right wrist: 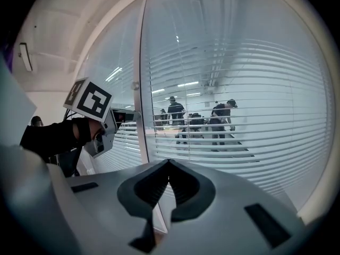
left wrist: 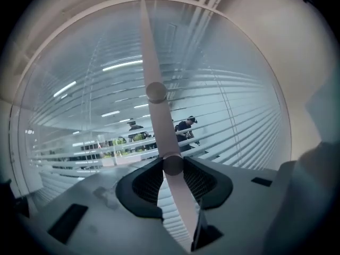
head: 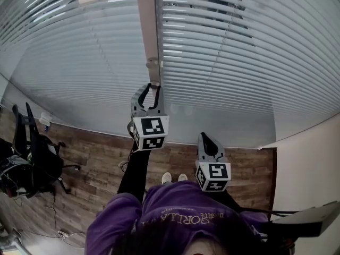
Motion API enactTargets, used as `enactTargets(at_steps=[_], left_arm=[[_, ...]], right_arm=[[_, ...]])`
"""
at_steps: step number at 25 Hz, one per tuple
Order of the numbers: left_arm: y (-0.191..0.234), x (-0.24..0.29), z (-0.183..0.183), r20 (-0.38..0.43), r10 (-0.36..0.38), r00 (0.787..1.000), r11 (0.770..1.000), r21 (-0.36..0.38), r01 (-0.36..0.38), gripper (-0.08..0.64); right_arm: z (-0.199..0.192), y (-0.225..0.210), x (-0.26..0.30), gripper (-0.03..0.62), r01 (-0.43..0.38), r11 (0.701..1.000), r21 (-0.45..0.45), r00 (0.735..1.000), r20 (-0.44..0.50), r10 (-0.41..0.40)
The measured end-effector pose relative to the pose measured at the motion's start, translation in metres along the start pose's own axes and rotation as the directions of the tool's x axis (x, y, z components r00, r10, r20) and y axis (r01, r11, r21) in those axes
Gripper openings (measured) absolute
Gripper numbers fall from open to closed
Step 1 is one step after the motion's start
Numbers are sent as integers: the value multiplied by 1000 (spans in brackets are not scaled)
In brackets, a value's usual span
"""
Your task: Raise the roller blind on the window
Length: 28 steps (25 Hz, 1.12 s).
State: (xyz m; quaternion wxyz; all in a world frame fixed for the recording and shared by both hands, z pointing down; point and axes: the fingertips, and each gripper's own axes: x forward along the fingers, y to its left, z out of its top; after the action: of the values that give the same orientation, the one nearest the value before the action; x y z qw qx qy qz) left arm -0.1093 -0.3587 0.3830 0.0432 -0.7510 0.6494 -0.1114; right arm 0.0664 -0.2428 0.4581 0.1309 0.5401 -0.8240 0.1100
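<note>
Left gripper view — our left gripper [left wrist: 172,161] pinches the lower knob [left wrist: 172,167] on the upright mullion [left wrist: 151,52], with the blind [left wrist: 239,116] down on either side; the right gripper [right wrist: 169,162] hangs back — closed, empty.

Grippers: two, namely left gripper [head: 150,86] and right gripper [head: 206,138].
Marker cubes: two, left cube [head: 150,133] and right cube [head: 213,176], one per gripper.
Striped panes: two, left pane [head: 79,62] and right pane [head: 249,62].
Post [head: 150,25] between panes: one.
Round discs on post: two noted in left gripper view, upper disc [left wrist: 156,92] and lower disc [left wrist: 172,164].
Chair [head: 37,153]: one.
Shoes: two, left shoe [head: 167,178] and right shoe [head: 182,177].
Person in purple [head: 159,217]: one.
Figures behind glass: two confirmed in right gripper view, first figure [right wrist: 173,109] and second figure [right wrist: 223,113]. Smaller shapes beside them not countable.
</note>
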Motion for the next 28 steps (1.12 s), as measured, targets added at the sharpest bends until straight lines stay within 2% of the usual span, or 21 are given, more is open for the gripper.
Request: enactTargets(at_steps=[5,7,8,10,11,12,13,14,16,18,19,21,22,23,24,26,27,28], left_arm=[[-2,0,1,-8,15,1000,987,163,-14,123],[-2,1,1,-8,17,1000,983,182,-15,123],[-2,1,0,-6,11,1000,989,148,-10,123],[0,1,1,5,-7,1000,1000,-19,7,123],[2,0,2,15,-13,1000,992,-128,15,123],[4,-1,3,26,-14,1000,971,-239,20,123],[6,-1,3,34,-11,999,937,-349,23,123],[7,-2,2,41,-9,999,890,-455,26,123],[9,-4,1,55,-4,998,767,-640,39,123],[10,-5,0,75,-5,997,617,-785,62,123],[11,-5,-1,87,-8,996,526,-847,79,123],[13,-3,-4,121,-15,993,328,-937,119,123],[14,-2,-5,135,-15,991,267,-954,134,123],[14,0,-5,143,-13,990,256,-956,142,123],[15,0,-5,144,-11,989,285,-948,142,123],[15,1,-4,140,-8,990,359,-924,133,123],[15,1,-4,138,-9,990,380,-916,131,123],[15,1,-4,137,-12,990,389,-912,131,123]], right_arm=[[0,1,2,-3,-4,1000,-2,1000,-2,4],[0,1,3,-5,-4,1000,2,1000,-5,5],[-1,1,4,-3,-5,1000,6,1000,-7,5],[-1,1,5,-4,-4,1000,9,1000,-9,4],[-1,1,4,-5,-3,1000,10,1000,-8,4],[-1,1,4,-5,-2,1000,10,1000,-7,2],[-1,1,3,-4,-1,1000,10,1000,-7,1],[-1,1,2,-3,2,1000,11,1000,-7,-2],[-2,-1,0,-4,10,1000,13,1000,-7,-9],[-2,-3,-3,-3,19,1000,15,1000,-6,-19],[-2,-5,-3,-5,23,1000,16,1000,-6,-23],[-2,-7,-2,-3,29,999,17,1000,-6,-29],[-2,-8,-1,-3,31,999,17,999,-8,-31],[-2,-8,0,-5,32,999,17,999,-9,-32],[-2,-9,0,-5,31,999,17,999,-10,-31],[-2,-8,1,-3,28,999,16,1000,-9,-28],[-2,-7,1,-4,26,1000,14,1000,-9,-26],[-2,-7,2,-3,24,1000,13,1000,-8,-24]])
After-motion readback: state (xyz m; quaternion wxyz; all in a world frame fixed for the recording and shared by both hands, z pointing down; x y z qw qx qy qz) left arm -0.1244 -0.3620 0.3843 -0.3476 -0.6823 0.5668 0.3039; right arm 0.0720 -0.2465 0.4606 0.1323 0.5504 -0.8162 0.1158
